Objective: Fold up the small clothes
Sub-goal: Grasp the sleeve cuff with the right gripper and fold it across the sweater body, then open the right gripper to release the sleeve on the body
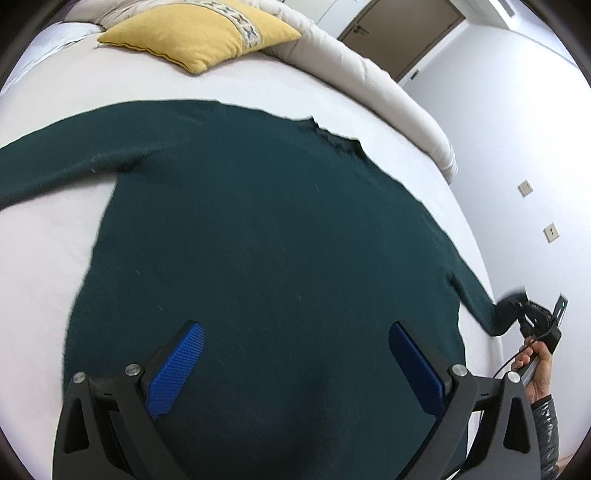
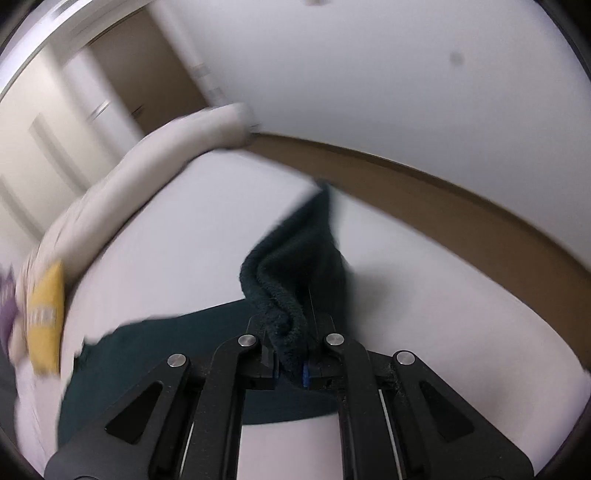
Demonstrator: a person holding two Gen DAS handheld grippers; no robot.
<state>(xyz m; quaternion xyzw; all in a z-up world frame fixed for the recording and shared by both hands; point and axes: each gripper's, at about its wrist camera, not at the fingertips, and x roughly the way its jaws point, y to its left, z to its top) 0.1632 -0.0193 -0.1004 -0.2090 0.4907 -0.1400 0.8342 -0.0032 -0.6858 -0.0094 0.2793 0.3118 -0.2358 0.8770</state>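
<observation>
A dark green long-sleeved sweater lies spread flat on the white bed, its collar toward the far side. My left gripper is open with blue pads, hovering over the sweater's lower body. My right gripper is shut on the end of the sweater's right sleeve and holds it lifted above the sheet. The right gripper also shows in the left wrist view at the bed's right edge, with the sleeve stretched toward it. The other sleeve lies out to the left.
A yellow cushion lies at the far end of the bed beside a rolled beige duvet. A white wall with sockets runs close along the bed's right edge. A brown door stands beyond.
</observation>
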